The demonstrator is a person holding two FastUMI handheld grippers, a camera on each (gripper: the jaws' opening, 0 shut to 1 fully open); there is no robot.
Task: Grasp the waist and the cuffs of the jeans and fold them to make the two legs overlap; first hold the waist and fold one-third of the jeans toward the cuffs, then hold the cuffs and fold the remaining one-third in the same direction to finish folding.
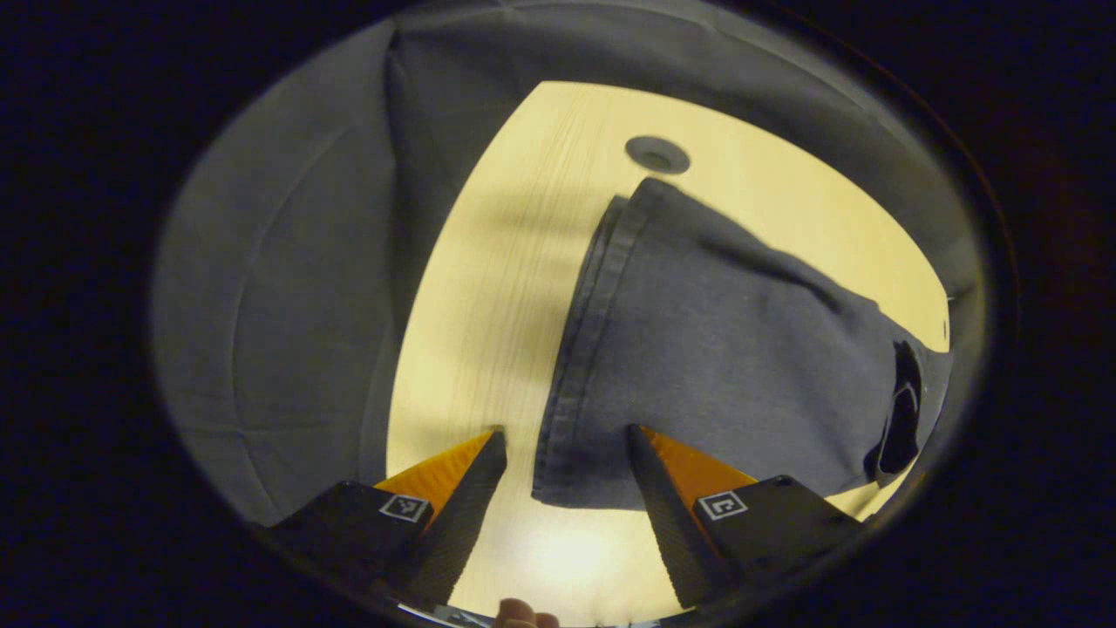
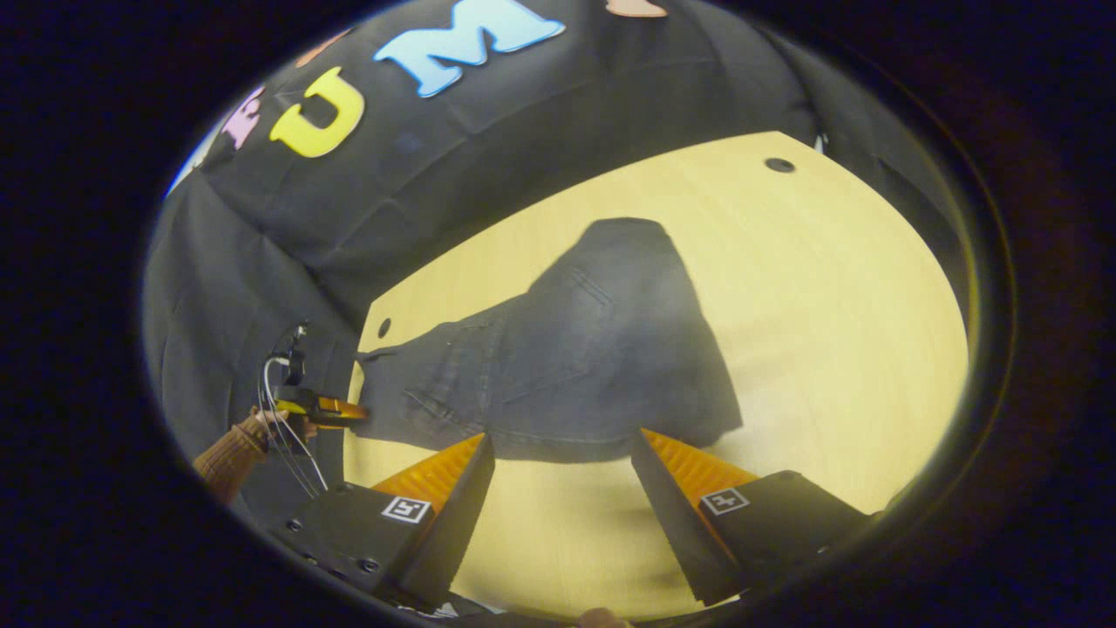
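Denim, dark blue-grey, is lying on the pale wooden table (image 2: 828,288): the jeans (image 2: 575,358) are spreading flat across the middle of the tabletop in the right gripper view, with a pocket seam and stitching lines faintly showing through motion blur. In that view one end of the jeans is reaching the table's edge, where the left gripper (image 2: 336,408) is sitting right at the fabric; whether it is pinching the cloth cannot be told at this size. A hand in a ribbed brown sleeve (image 2: 228,455) is holding it, with thin cables looping beside. The right gripper (image 2: 562,449) is hovering just short of the jeans' near edge with its fingers spread apart and nothing between them. In the left gripper view the left gripper (image 1: 567,440) is likewise standing wide, jaws apart, straddling the near corner of the jeans (image 1: 715,366) without visibly pressing on it. A double-stitched hem is running up the jeans' near edge there, and the far end of the garment is being cut off by the lens rim beside a dark opening in the cloth. A round grommet hole (image 1: 657,154) is showing in the table (image 1: 488,288) just beyond the jeans.
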